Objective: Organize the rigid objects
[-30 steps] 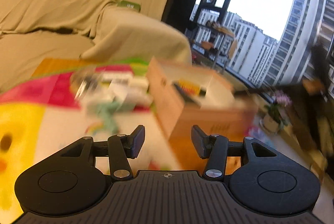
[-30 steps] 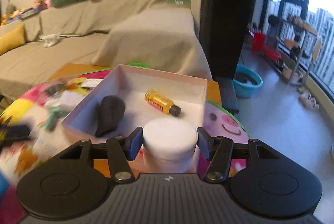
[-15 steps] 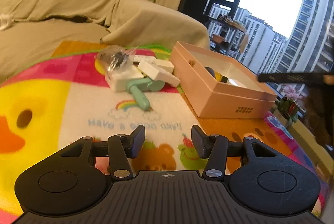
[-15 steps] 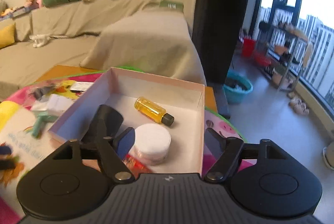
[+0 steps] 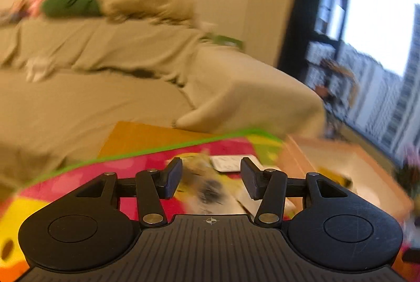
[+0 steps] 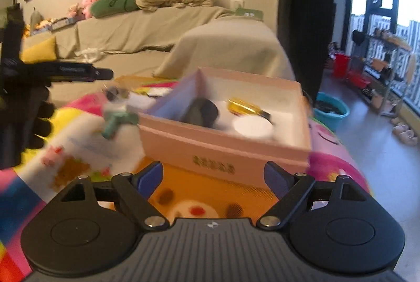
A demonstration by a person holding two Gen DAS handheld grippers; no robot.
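A pink open box [image 6: 225,150] stands on the colourful mat; inside lie a white round jar [image 6: 253,127], a yellow bottle [image 6: 246,106] and a dark object [image 6: 203,111]. My right gripper [image 6: 213,177] is open and empty, just in front of the box. Left of the box lie a teal tool [image 6: 115,121] and a clear bag with dark contents [image 6: 115,93]. My left gripper [image 5: 211,178] is open and empty, low over the blurred clear bag [image 5: 207,187], with a white flat item [image 5: 228,162] beyond it and the box [image 5: 341,171] to the right.
The mat [image 6: 78,150] covers a wooden table [image 5: 136,137]. A beige covered sofa [image 6: 157,35] runs behind it. The left gripper and the gloved hand [image 6: 23,103] show at the left of the right wrist view. A blue basin [image 6: 332,111] sits on the floor at right.
My right gripper has opened wider and pulled back from the box, leaving the white jar inside. My left gripper has moved forward over the clear bag.
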